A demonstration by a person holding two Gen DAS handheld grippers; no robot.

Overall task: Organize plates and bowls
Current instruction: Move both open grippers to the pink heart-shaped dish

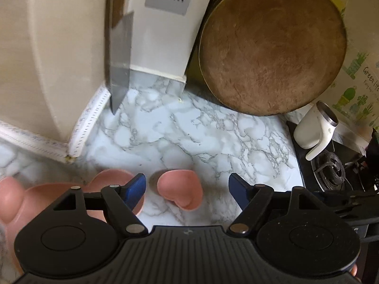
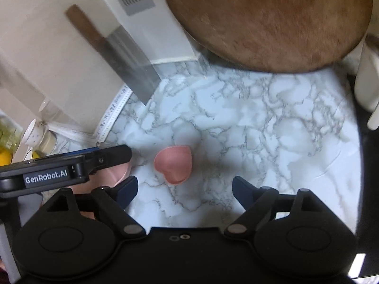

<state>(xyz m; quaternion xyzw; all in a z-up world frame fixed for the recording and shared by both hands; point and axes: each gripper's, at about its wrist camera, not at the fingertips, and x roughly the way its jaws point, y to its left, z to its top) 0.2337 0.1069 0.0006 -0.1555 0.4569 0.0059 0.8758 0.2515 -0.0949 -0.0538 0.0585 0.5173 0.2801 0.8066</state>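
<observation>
A small pink heart-shaped bowl sits on the marble counter, just ahead of both grippers; it also shows in the right wrist view. A larger pink heart-shaped plate lies at the lower left, partly under my left gripper's left finger. My left gripper is open and empty above the counter, with the small bowl between its fingertips' line. My right gripper is open and empty, just behind the small bowl. The left gripper's body shows at the left of the right wrist view, over the pink plate.
A round wooden cutting board leans against the back wall. A cleaver hangs at the left corner. A white mug stands on the black gas stove at the right. Jars and a cup stand at the far left.
</observation>
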